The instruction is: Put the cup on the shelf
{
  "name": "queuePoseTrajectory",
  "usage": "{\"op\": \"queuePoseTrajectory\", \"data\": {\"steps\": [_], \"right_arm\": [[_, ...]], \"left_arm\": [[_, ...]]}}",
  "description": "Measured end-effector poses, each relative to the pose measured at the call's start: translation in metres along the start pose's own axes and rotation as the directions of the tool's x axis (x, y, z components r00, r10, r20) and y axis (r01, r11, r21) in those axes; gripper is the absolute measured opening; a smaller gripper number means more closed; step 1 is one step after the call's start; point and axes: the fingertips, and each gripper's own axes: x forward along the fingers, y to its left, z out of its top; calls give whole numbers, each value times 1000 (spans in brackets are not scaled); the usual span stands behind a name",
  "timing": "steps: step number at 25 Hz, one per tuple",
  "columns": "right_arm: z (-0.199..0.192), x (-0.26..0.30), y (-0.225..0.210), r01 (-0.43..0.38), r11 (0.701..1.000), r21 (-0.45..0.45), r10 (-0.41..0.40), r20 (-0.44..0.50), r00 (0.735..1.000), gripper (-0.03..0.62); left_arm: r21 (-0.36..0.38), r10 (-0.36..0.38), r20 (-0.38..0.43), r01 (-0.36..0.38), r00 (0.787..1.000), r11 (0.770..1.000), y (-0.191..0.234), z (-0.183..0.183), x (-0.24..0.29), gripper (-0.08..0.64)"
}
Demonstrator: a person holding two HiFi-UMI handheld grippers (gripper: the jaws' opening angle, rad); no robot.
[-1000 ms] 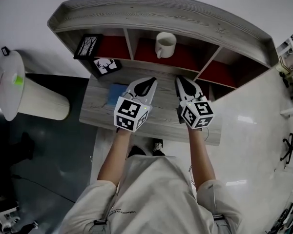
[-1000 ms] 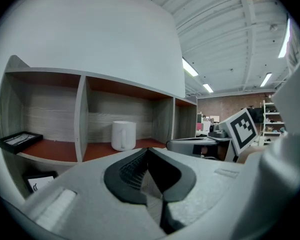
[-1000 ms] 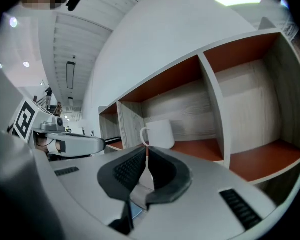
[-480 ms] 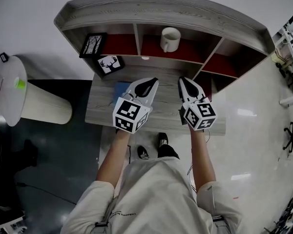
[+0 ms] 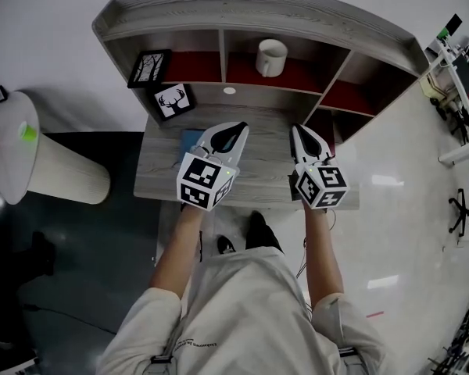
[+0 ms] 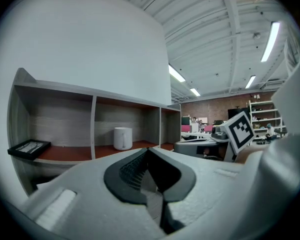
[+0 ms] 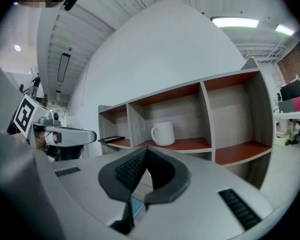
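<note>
While the cup (image 5: 271, 56) stands upright in the middle compartment of the shelf (image 5: 258, 10), the left gripper (image 5: 238, 126) and right gripper (image 5: 300, 129) hover side by side above the worktop (image 5: 259, 170), well short of the cup, each with its jaws pressed together on nothing. The job looks done. The likeliest upset now would be a careless forward swing into the compartment tipping the cup, or the left gripper clipping the deer picture (image 5: 173, 100) at the worktop's back left corner.

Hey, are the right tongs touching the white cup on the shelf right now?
Apart. The head view shows the cup standing in the middle compartment of the shelf, with bare desk between it and the right tongs.
</note>
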Motion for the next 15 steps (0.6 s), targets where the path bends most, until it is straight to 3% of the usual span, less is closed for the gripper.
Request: {"op": "queuePoseTrajectory", "data": {"steps": [15], "right_arm": [[5, -22, 4, 36, 999, 18, -36, 18, 999, 15]], "left_arm": [[-16, 5, 6, -5, 1000, 1000, -7, -9, -24, 9]]}}
